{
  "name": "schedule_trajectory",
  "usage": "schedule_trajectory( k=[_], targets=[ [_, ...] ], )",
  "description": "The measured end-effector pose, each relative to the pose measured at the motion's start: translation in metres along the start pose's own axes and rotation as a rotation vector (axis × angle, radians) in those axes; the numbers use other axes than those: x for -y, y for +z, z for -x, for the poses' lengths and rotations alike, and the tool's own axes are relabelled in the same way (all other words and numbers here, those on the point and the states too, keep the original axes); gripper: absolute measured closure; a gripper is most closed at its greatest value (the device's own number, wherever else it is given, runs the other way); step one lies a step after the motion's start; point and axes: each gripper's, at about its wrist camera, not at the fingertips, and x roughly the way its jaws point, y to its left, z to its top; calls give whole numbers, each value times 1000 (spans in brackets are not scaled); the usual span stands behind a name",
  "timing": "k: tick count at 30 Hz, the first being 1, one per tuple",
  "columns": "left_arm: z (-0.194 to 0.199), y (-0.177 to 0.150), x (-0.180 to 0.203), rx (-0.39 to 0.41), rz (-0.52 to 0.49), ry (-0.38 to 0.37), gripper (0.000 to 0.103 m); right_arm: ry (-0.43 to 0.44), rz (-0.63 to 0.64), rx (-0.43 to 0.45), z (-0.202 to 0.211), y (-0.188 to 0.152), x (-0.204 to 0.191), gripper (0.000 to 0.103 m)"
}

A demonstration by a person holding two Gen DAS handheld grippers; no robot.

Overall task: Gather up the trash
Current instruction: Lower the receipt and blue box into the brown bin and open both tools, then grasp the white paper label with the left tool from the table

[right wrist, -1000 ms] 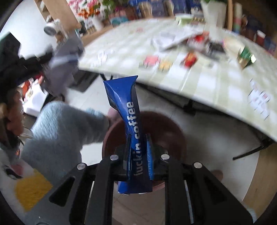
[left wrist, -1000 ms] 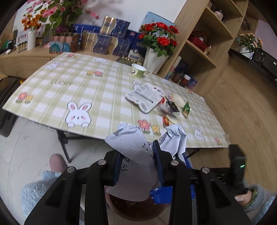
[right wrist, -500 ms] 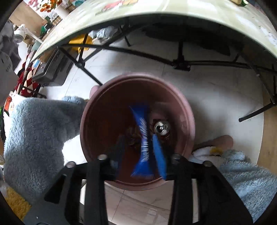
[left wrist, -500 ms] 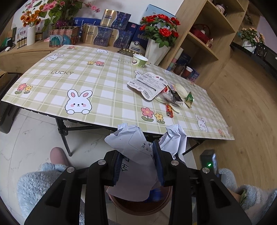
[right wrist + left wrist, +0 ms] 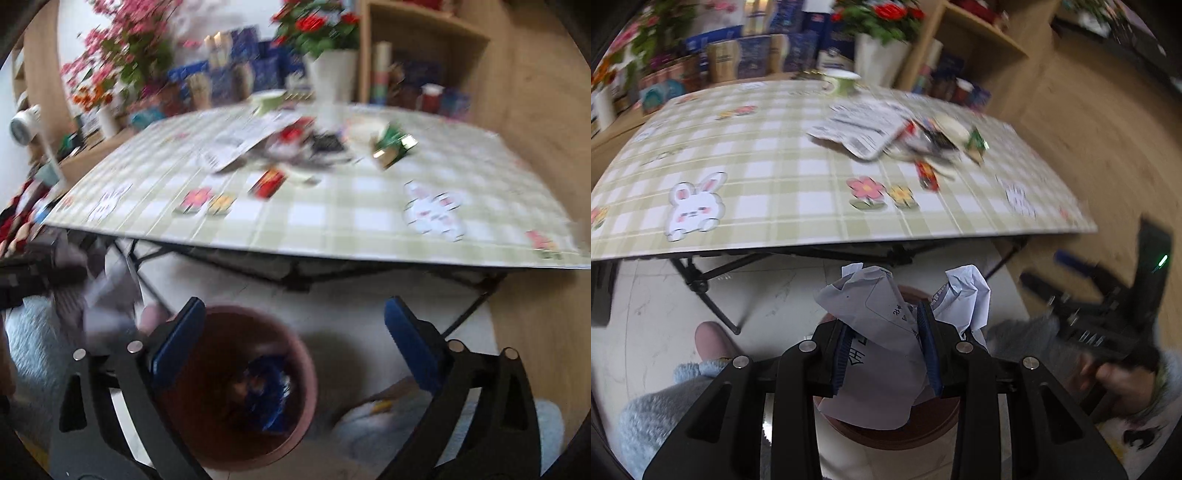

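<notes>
Checked tablecloth (image 5: pixel 783 177) | round brown bin (image 5: pixel 295 373) | crumpled paper (image 5: pixel 875 332) in L tool (image 5: pixel 886 354)

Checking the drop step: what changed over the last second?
The right tongs have just been opening and let go of the blue coffee sachet, which now lies in the round brown plastic bin; nothing is between them. The left tongs stay shut on the crumpled white paper, now lower over the bin.
</notes>
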Motion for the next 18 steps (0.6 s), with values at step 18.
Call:
schedule_trajectory(
  k=[18],
  targets=[
    [-64,-26,-2,-160,9,-47,60,-113,-27,30,1,-4,14,6]
  ],
)
